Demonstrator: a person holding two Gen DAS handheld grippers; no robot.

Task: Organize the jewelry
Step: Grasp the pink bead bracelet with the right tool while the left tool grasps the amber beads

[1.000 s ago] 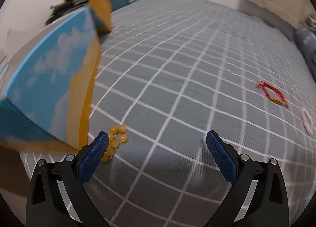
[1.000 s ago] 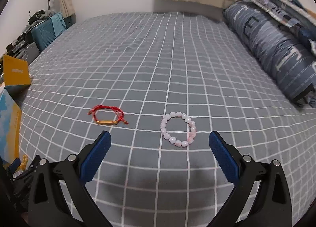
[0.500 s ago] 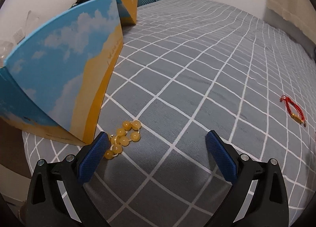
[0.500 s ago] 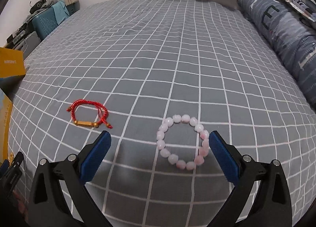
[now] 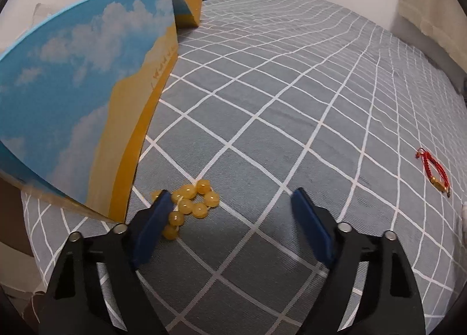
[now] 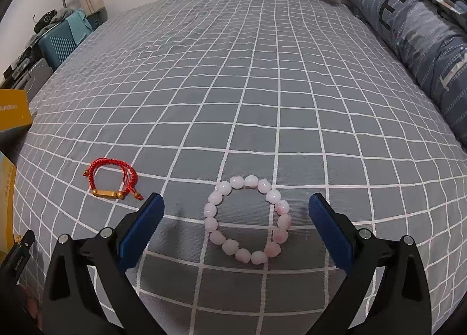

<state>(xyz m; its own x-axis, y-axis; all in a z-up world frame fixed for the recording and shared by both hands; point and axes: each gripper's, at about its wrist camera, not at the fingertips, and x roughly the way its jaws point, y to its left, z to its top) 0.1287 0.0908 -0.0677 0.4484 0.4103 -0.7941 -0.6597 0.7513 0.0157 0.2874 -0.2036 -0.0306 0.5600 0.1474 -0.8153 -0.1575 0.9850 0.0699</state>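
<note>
The pink bead bracelet (image 6: pixel 248 222) lies flat as an open ring on the grey checked bedspread (image 6: pixel 262 87), in front of the right gripper (image 6: pixel 236 206) and between the lines of its two fingers, whose jaws stand spread wide and hold nothing. Only the right wrist view shows this ring whole.

The yellow bead bracelet (image 5: pixel 189 206) appears only in the left wrist view: it lies bunched in a loose heap, its long axis running from near-left to far-right, close to the edge of the bed and just beside the corner of the sky-printed box (image 5: pixel 87 95). The left finger (image 5: pixel 151 230) of the left gripper (image 5: pixel 230 203) overlaps its near beads in the picture; whether it touches them cannot be told. That gripper's jaws are also spread apart, gripping nothing.

The red cord bracelet (image 6: pixel 112 179) shows in both views. From the right wrist it lies flat to the left of the pink ring, its gold bar toward the camera and running left to right. From the left wrist it sits far off at the right edge (image 5: pixel 435 171), seen nearly edge-on.

A patterned blue pillow (image 6: pixel 414 43) lies along the right side of the bed, seen from the right wrist alone. A teal suitcase (image 6: pixel 62 40) stands beyond the bed's left side.
</note>
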